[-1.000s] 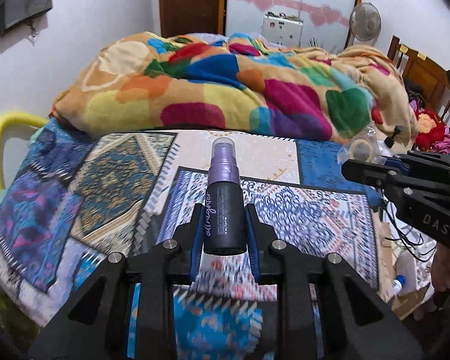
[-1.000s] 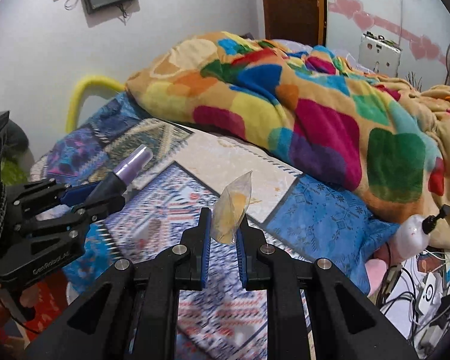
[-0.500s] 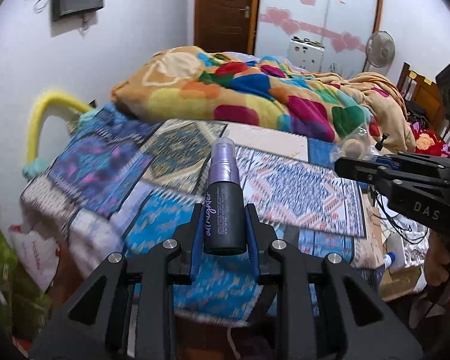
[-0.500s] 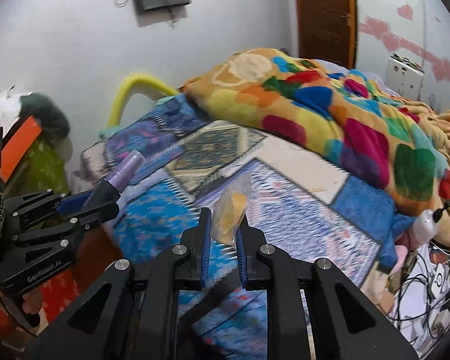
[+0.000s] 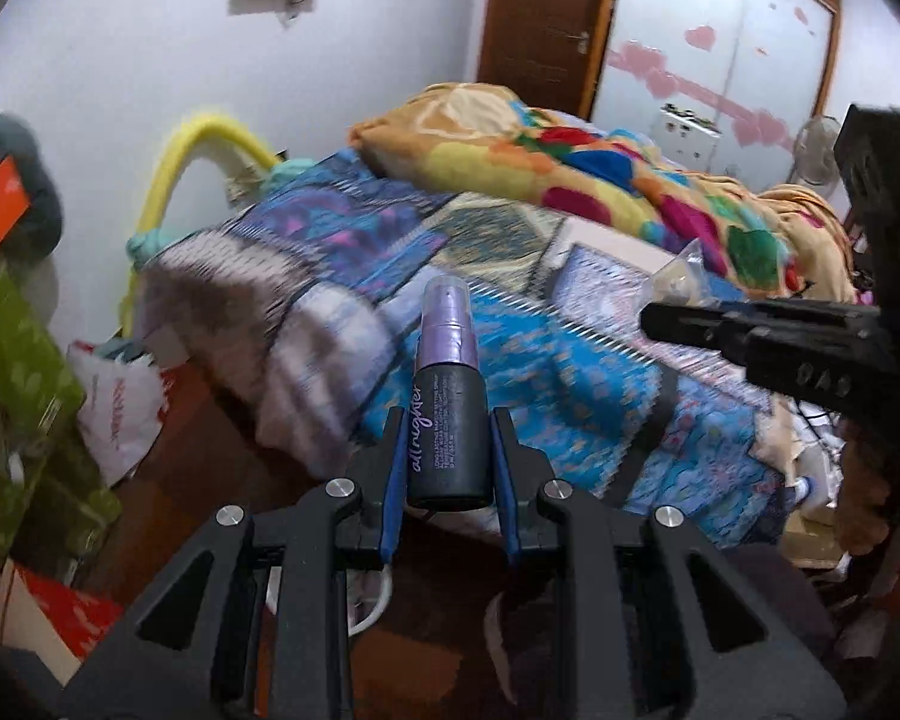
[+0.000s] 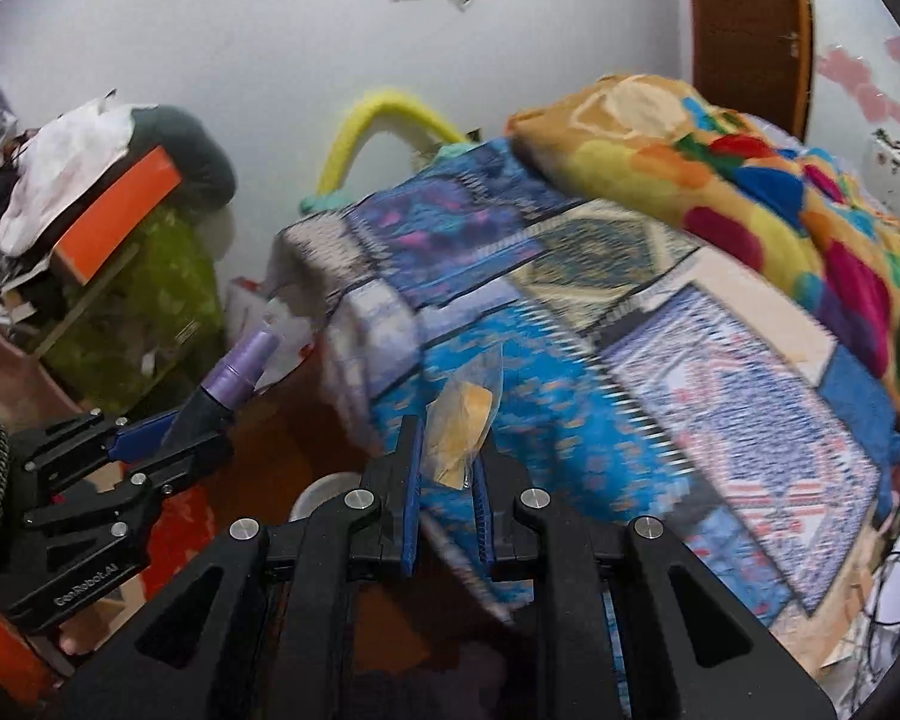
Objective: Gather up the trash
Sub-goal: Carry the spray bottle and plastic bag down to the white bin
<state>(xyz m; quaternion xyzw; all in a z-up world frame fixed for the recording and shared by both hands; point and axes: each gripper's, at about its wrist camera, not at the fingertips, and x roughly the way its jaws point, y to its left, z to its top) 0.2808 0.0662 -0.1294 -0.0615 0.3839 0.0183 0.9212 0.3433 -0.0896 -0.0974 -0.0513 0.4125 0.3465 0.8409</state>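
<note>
Now the left gripper (image 5: pixel 450 450) is clamped on a small black spray bottle with a purple translucent cap (image 5: pixel 448 402), its blue pads pressing the bottle's sides; the bottle stands upright between them, cap toward twelve o'clock. The right gripper (image 6: pixel 445 468) is nearly closed, pinching a crumpled clear plastic wrapper with a yellow scrap inside (image 6: pixel 461 426), which sticks up past the fingertips. From the right wrist camera the left gripper and its bottle show at nine o'clock. Beyond both lies a bed with a blue patterned patchwork cover (image 5: pixel 546 384), blurred, and a bright multicoloured fleece blanket (image 6: pixel 750 180) heaped at one to two o'clock. A white plastic bag with red print (image 5: pixel 120 414), perhaps part-filled, sits on the floor at nine o'clock.
</note>
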